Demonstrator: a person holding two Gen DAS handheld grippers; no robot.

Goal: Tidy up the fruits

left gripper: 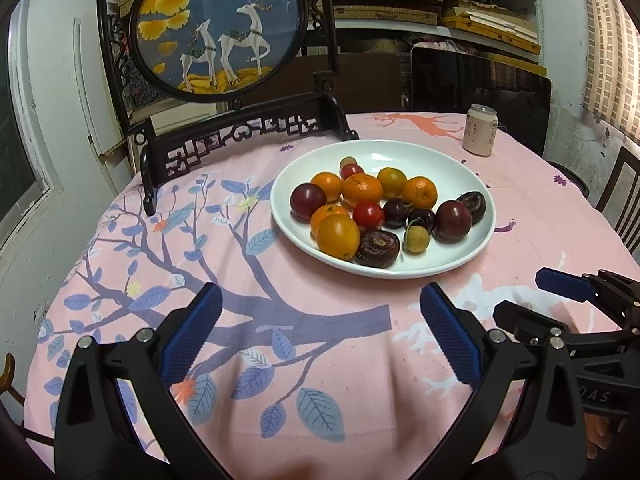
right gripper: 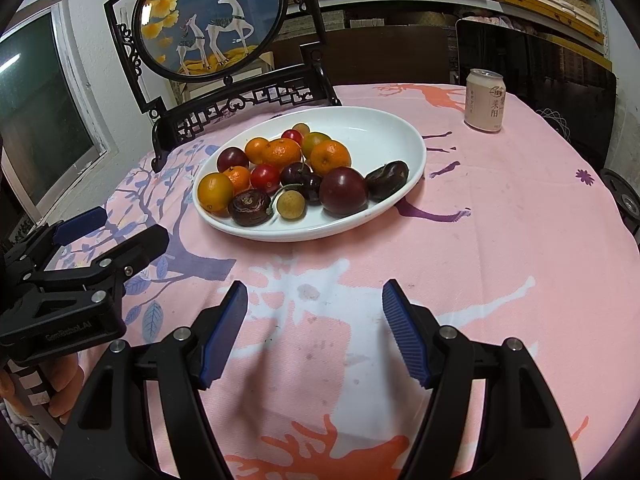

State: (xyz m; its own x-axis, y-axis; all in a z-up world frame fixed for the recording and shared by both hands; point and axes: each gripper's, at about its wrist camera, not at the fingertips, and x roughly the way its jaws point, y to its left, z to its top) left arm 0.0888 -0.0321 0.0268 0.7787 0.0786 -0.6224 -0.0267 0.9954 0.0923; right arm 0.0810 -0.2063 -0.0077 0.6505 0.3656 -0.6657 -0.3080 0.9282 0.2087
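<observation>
A white oval plate on the pink tablecloth holds several fruits: orange tangerines, dark plums, red cherry tomatoes, dark cherries, a small yellow-green longan and brown water chestnuts. My left gripper hovers open over the cloth in front of the plate, nothing between its blue pads. My right gripper is open too, short of the plate, and shows at the right of the left wrist view.
A pale drink can stands behind the plate at the right. A dark carved stand with a round deer painting rises at the table's back left. Shelves and chairs lie behind. A hand grips the left gripper's handle.
</observation>
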